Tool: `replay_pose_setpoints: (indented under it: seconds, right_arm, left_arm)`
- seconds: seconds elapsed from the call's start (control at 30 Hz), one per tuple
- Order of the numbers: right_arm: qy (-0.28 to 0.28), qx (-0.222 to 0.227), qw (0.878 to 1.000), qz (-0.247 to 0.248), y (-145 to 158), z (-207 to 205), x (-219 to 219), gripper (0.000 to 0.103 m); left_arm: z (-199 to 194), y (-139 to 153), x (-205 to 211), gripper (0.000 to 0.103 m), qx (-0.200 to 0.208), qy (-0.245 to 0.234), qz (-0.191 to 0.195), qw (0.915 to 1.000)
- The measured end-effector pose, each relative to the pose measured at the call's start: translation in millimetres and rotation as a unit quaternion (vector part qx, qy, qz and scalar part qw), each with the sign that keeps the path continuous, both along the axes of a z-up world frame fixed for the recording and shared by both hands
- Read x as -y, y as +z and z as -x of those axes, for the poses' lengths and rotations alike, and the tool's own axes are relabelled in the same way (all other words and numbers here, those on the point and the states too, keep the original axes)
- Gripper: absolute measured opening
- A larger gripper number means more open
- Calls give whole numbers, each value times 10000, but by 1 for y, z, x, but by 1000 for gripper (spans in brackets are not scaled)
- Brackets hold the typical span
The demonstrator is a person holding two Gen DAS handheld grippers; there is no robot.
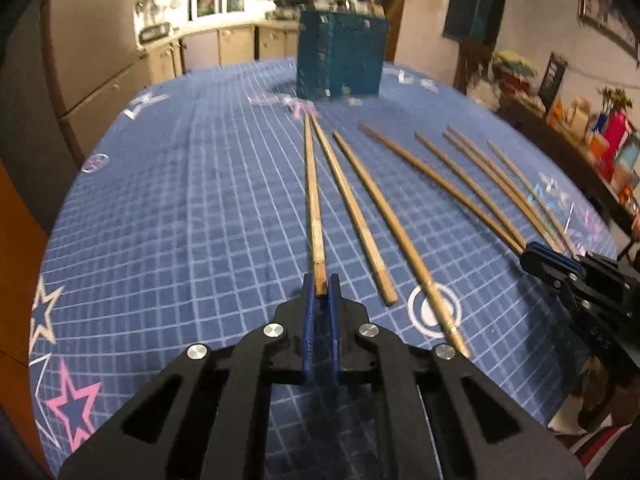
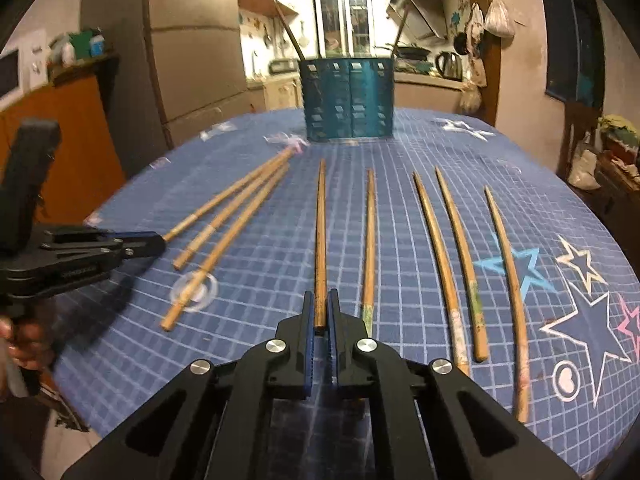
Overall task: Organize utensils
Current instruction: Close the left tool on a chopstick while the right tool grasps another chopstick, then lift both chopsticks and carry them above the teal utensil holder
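black linkage arms fill the bottom of both wrist views, and between them the blue pads are drawn almost together. the left gripper [image 1: 322, 282] is clamped on the near end of a chopstick [image 1: 313, 196], which runs from the pads at lower centre nearly straight up the frame, its far tip pointing at the teal utensil holder [image 1: 340, 56] at top centre. a second chopstick [image 1: 352, 208] lies just right of it, the two tips meeting near the holder's base, and a third [image 1: 400, 236] slants toward the lower right across a white ring printed on the cloth.

in the right wrist view the right gripper [image 2: 320, 312] is likewise closed on the near end of a dark chopstick [image 2: 320, 240], whose long axis also runs straight up the frame toward the holder [image 2: 347, 98]. four more chopsticks [image 2: 440, 264] lie to its right, roughly parallel, thin ends away from the camera (the fisheye bows the outer ones). all of them rest on the blue grid-patterned tablecloth [image 2: 400, 200] with its printed stars. at left edge the other gripper [image 2: 152, 240] shows side-on, pinching its stick, with a person's fingers [image 2: 24, 344] below it. two sticks already stand in the holder.
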State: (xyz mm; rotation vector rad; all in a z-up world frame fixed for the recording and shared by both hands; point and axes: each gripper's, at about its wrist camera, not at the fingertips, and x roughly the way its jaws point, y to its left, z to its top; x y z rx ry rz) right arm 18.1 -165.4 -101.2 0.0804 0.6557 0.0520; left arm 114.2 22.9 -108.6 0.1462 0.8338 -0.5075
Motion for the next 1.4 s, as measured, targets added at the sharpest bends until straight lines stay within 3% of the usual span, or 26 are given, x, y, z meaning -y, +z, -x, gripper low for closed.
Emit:
replay_pose_setpoints:
  seconds: [0.43, 0.83, 1.1, 1.4]
  right_arm:
    - [251, 1106, 9933, -213, 77, 19, 28, 7]
    - [576, 1765, 9818, -399, 146, -15, 44, 7]
    - [749, 1882, 9781, -480, 180, -41, 50, 7]
    - [839, 1773, 9786, -627, 196, -63, 53, 7]
  left_arm:
    - [33, 99, -27, 5, 1187, 345, 625, 9904]
    - [10, 155, -22, 5, 1449, 320, 1098, 9828]
    - [1, 172, -14, 5, 1593, 345, 1124, 9802]
    - [-7, 185, -3, 5, 1628, 255, 1176, 9793]
